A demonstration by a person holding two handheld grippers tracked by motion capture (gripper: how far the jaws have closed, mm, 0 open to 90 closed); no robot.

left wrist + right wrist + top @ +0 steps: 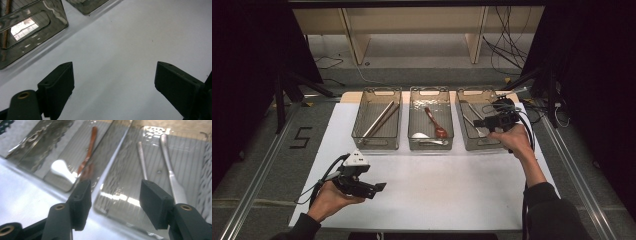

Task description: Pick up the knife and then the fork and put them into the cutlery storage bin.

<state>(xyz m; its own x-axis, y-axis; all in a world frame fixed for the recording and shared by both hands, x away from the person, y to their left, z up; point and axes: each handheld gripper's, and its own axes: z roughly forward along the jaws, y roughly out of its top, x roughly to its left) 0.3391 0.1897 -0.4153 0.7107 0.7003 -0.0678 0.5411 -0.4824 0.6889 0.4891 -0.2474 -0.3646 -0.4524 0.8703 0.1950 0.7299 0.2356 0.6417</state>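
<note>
Three clear plastic bins stand in a row at the far side of the white mat [437, 180]. The left bin [377, 141] holds chopsticks [379, 119]. A red-brown spoon [435, 122] [88, 148] and a white spoon [428, 138] [62, 171] lie in the middle bin [430, 143]. Two metal utensils [172, 173] rest in the right bin [465, 137] [150, 145]. My right gripper [479, 122] [115, 203] hovers open over the right bin's near end. Low over the mat's near left, my left gripper [379, 188] [115, 85] is open and empty.
Wooden shelf legs [357, 42] and loose cables [507, 45] lie on the floor beyond the table. A black "5" mark [301, 137] sits on the grey surface left of the mat. Dark curtains flank both sides.
</note>
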